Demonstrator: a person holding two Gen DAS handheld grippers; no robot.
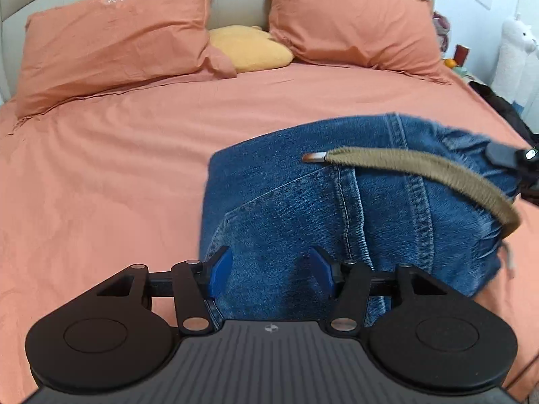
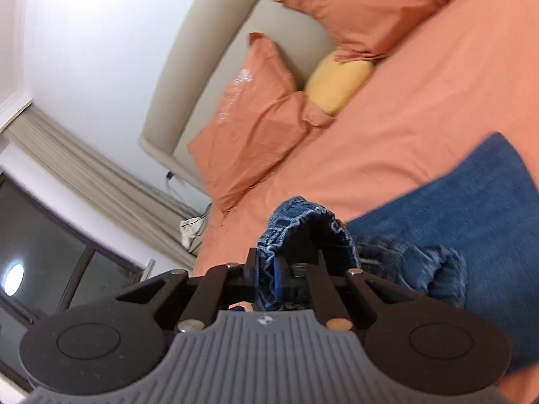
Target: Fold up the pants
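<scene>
Blue denim pants lie folded on the orange bed sheet, back pocket and seams facing up. An olive belt with a metal tip curves across them. My left gripper hovers over the near part of the pants, open, with its blue pads wide apart and gripping nothing. In the right wrist view my right gripper is shut on a gathered edge of the pants, lifting it off the sheet. The rest of the denim lies to the right.
Two orange pillows and a yellow cushion lean against the beige headboard. A white plush toy and small items stand past the bed's right side. A curtain and dark window are on the left.
</scene>
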